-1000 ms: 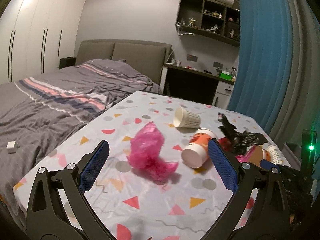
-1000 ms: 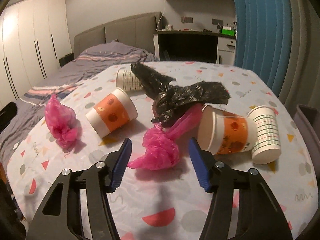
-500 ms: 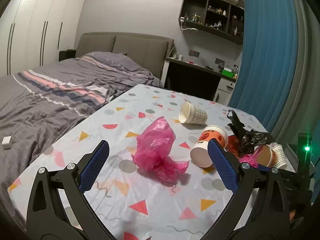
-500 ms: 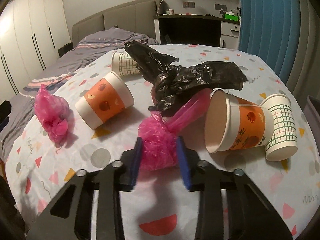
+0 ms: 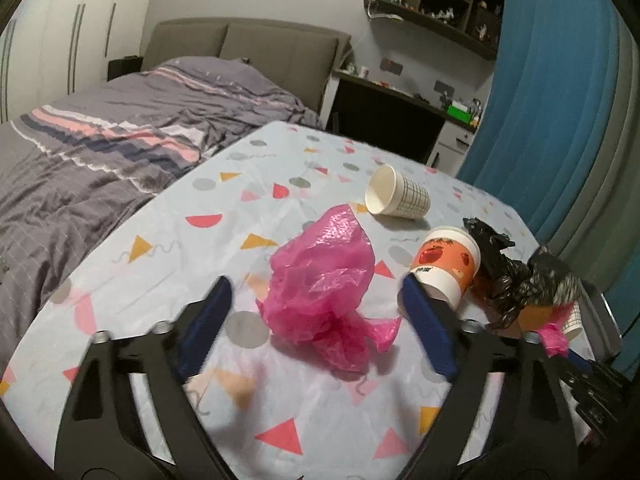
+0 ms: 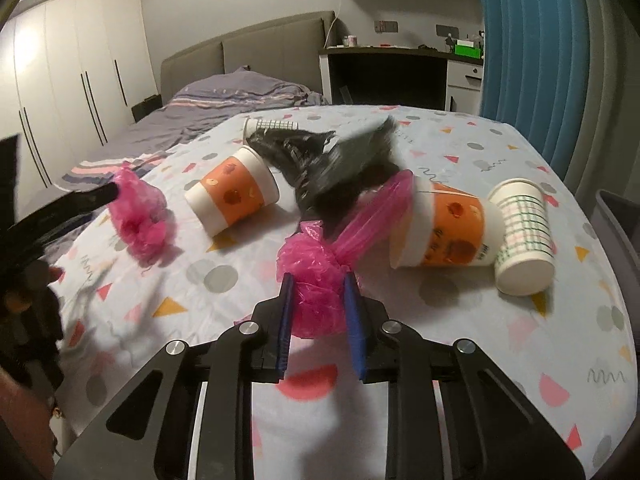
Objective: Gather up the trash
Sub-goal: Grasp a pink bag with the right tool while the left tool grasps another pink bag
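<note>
My right gripper [image 6: 318, 280] is shut on a knotted pink plastic bag [image 6: 312, 260]; its tail stretches toward a black bag [image 6: 332, 164], which looks lifted and blurred. My left gripper [image 5: 316, 292] is open around a second crumpled pink bag [image 5: 324, 284] on the patterned table [image 5: 168, 280]. Orange paper cups lie on their sides [image 6: 236, 196] [image 6: 448, 232], and grid-patterned white cups lie nearby [image 6: 524, 236] [image 5: 396, 196]. The right gripper's pink bag shows at the left wrist view's right edge [image 5: 554, 336].
A bed with grey striped bedding [image 5: 100, 148] runs along the table's left. A dark desk [image 6: 388, 76] and blue curtain [image 6: 520, 40] stand behind. A grey bin edge [image 6: 620, 224] sits at the table's right side.
My right gripper closed on the knotted pink bag and raised it a little, dragging the black bag. My left gripper moved forward around the other pink bag, still open.
</note>
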Tool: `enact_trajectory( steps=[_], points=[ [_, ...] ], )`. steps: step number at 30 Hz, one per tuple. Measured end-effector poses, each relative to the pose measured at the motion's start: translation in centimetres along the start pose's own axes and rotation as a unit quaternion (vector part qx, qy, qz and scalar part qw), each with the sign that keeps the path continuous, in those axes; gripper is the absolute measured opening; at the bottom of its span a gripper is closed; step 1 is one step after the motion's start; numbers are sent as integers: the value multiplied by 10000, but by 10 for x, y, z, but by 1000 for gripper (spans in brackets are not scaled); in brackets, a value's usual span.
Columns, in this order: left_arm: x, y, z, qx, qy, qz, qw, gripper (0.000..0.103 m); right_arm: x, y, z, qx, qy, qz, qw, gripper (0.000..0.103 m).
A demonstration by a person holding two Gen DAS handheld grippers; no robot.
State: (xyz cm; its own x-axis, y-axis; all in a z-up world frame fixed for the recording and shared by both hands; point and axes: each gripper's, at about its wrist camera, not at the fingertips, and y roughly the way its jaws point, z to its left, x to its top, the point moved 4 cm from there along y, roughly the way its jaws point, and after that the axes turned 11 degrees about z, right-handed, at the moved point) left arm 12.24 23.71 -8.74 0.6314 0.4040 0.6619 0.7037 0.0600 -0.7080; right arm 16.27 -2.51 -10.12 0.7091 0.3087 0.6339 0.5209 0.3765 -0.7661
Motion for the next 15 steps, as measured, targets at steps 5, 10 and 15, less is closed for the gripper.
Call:
enact_trajectory(
  steps=[5,10,15],
  points=[
    [-4,17,-6,-177,136,412,9989,36,-9,-22,-7,30,35,-167,9998,25],
    [-11,11,-11,-315,201,393,9985,15,-13,-43,-14,53,157,-393,9991,25],
    [-18,-14,-22,-425,331,142,9984,12,-14,-60,-15,81,157,-622,9979,25]
  ],
)
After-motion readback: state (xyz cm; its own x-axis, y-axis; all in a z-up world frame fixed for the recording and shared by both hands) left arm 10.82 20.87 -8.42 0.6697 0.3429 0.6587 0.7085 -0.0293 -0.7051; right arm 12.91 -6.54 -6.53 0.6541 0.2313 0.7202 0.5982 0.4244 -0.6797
